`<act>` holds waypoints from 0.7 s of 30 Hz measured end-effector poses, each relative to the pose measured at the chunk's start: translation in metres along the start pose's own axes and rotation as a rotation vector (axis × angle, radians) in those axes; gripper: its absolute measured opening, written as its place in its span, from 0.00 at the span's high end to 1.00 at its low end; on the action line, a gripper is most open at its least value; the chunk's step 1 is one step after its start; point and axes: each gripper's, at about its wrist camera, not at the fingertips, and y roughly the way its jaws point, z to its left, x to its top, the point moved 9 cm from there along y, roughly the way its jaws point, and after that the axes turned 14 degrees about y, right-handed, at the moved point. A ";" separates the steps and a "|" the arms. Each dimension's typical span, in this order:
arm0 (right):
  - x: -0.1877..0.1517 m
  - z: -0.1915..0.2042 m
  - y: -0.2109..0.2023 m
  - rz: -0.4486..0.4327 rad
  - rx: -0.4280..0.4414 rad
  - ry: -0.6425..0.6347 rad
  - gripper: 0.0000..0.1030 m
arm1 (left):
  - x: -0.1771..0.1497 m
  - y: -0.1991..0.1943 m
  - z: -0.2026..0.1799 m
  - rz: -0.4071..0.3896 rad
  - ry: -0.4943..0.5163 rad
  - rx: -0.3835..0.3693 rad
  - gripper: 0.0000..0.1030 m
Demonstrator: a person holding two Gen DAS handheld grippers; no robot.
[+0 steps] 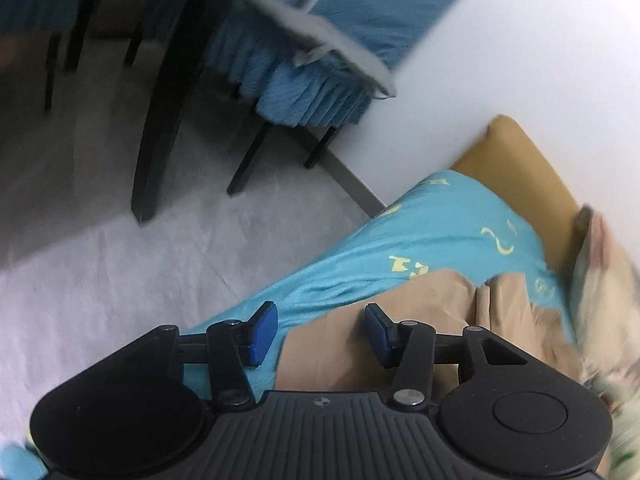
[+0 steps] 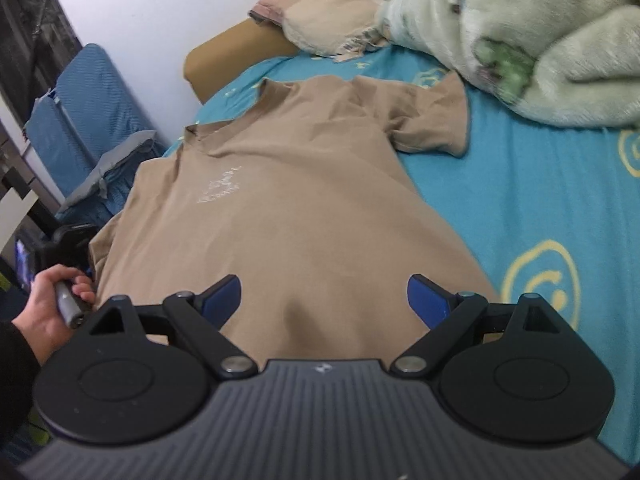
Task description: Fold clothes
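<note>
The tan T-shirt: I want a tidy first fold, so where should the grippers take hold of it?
Probably at the bottom hem. The tan T-shirt lies flat on the blue sheet, collar far, hem nearest, so come from the near side: right gripper on one hem corner, left gripper on the other.

Soft, even indoor light with faint shadows; left view smeared by motion blur beyond the gripper (image 1: 322, 330); right view sharper; fisheye bending at edges.

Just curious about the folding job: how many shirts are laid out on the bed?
1: a tan T-shirt spread flat on the blue sheet, its hem nearest the camera. More clothes could lie under the pale blanket.
</note>
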 end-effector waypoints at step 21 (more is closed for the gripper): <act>0.002 0.008 0.003 -0.058 -0.035 -0.121 0.11 | 0.048 0.012 -0.076 -0.011 0.554 0.178 0.42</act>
